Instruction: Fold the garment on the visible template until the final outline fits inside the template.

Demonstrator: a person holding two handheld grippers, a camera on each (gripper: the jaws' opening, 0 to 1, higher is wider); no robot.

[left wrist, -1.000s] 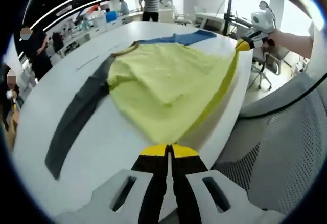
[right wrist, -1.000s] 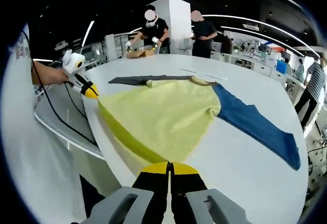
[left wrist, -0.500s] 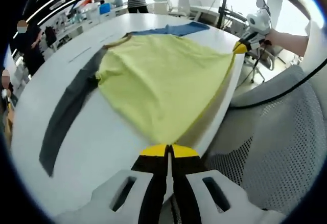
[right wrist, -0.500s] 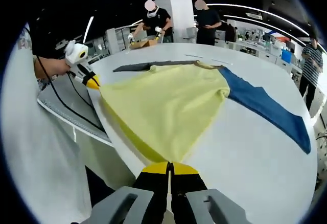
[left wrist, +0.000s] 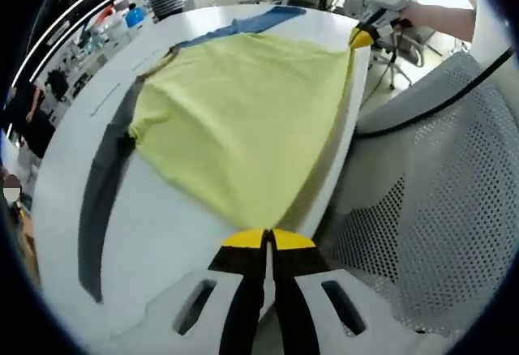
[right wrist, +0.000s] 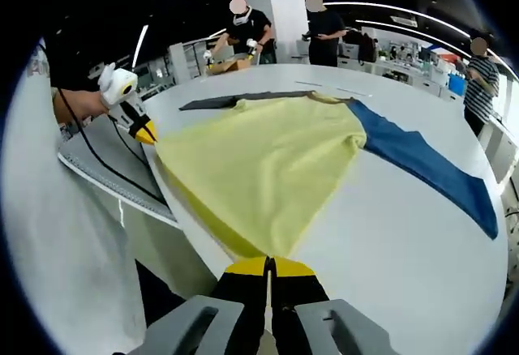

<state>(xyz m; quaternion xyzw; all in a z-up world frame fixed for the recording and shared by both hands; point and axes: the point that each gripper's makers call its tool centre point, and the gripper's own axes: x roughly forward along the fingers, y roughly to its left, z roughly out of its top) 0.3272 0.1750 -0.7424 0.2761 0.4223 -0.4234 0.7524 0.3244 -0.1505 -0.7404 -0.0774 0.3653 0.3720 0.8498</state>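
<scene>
Now my left gripper point(left wrist: 265, 237) & right gripper point(right wrist: 265, 266) both pinch the yellow shirt point(left wrist: 239, 112) hem corners. It's soft, floppy; keep it stretched over worktop point(right wrist: 389, 225).

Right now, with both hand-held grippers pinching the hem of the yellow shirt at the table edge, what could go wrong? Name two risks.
1. The left hand-held gripper and right hand-held gripper each pinch only a hem corner of the shirt; it may slip free.
2. The hem hangs past the table edge, so more pulling may drag the blue sleeve and grey sleeve out of line.
</scene>
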